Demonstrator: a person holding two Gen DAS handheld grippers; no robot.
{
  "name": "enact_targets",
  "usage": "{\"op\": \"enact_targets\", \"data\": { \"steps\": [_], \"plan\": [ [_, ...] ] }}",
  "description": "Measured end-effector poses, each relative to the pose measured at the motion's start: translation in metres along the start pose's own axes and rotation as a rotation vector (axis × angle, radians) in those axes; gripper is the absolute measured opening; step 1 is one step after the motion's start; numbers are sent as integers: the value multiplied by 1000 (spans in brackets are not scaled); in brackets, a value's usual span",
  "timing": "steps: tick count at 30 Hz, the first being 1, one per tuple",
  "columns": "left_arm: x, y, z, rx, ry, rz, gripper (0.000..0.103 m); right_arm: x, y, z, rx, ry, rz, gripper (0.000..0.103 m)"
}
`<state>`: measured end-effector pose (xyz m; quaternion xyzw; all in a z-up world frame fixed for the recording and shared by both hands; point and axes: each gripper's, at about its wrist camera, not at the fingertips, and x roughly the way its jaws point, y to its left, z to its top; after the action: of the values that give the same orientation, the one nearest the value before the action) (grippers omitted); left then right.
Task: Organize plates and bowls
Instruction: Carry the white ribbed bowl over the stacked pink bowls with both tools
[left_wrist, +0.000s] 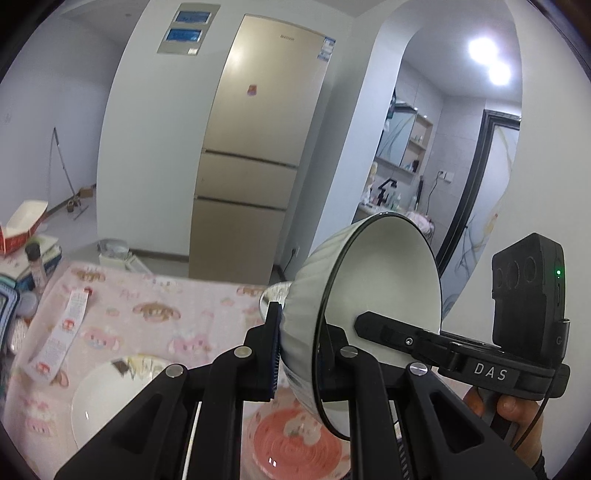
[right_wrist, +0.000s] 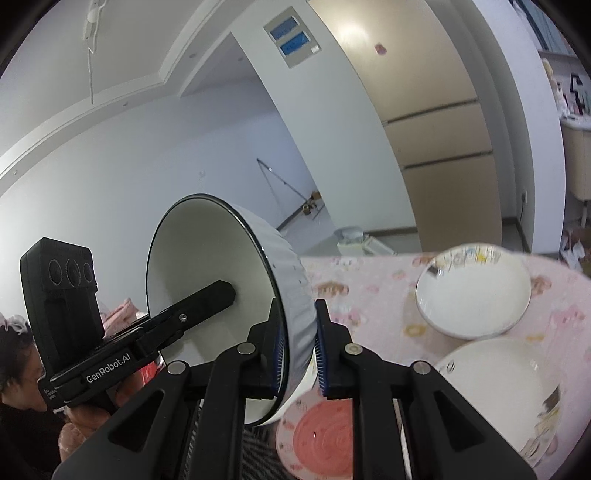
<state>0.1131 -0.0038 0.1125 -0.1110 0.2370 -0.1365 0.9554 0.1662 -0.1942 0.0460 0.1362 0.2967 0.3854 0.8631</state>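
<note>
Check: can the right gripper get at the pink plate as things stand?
Probably not. The right gripper is shut on the ribbed bowl, which hangs in front of the pink plate, so its jaws are taken.

Soft, dim indoor light, ceiling lamps (left_wrist: 489, 59) blown out, heavy fisheye bending, dark vignetted corners.
</note>
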Motion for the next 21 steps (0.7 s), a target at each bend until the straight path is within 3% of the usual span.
{"op": "enact_targets", "data": {
  "steps": [9,21],
  "plan": [
    [16,13,-48,-42,101,14,15,17,-16,-46,31,129,-4,15],
    [42,20,-85,-41,206,48,15,40,-44,-81,95,192,6,15]
  ]
}}
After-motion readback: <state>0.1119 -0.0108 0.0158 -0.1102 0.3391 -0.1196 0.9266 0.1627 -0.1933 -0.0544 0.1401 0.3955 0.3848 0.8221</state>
